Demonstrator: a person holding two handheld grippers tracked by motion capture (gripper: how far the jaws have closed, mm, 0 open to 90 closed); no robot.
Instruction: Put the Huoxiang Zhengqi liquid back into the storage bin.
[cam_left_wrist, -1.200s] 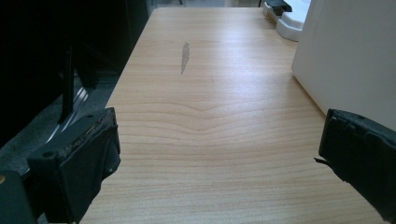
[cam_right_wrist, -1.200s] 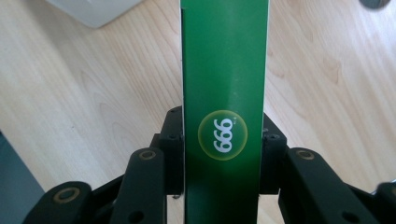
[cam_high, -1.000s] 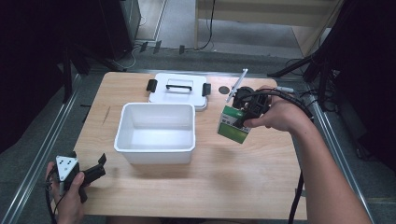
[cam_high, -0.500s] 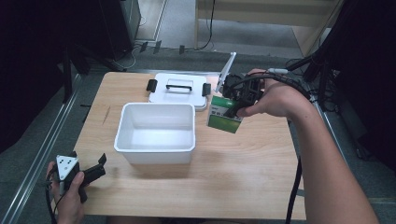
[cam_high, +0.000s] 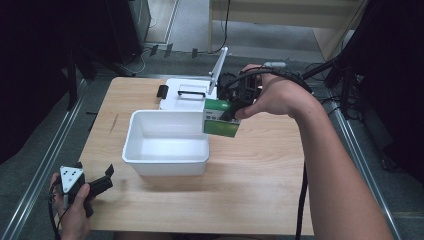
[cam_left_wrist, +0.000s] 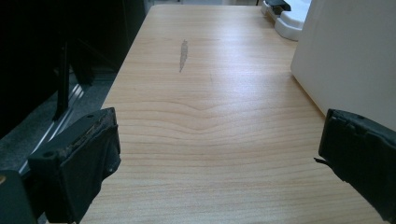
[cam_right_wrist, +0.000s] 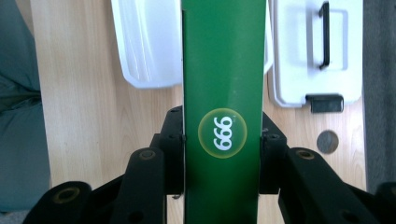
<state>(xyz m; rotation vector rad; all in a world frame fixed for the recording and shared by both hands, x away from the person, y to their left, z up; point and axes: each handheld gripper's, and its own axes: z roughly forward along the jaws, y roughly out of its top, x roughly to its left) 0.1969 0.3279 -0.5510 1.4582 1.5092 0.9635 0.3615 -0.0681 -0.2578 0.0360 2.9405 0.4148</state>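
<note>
My right gripper (cam_high: 231, 111) is shut on a green carton (cam_high: 220, 118), held in the air over the right rim of the white bin (cam_high: 165, 156). In the right gripper view the carton's green face (cam_right_wrist: 223, 70) with a round "999" label runs up between the two black jaws, which press on its sides; the gripper's midpoint is (cam_right_wrist: 222, 140). The bin (cam_right_wrist: 144, 42) lies below it. My left gripper (cam_high: 102, 181) rests at the table's near left corner, held by a hand. Its jaws stand wide apart (cam_left_wrist: 217, 149) over bare wood.
A white lid (cam_high: 187, 95) with a black handle and clips lies behind the bin, also seen as the lid (cam_right_wrist: 317, 51) in the right gripper view. A round hole (cam_right_wrist: 327, 141) is in the tabletop. The bin wall (cam_left_wrist: 355, 56) rises right of the left gripper.
My right gripper has carried the green carton up and to the left, from beside the lid to over the bin's right rim. The left gripper has stayed put.
</note>
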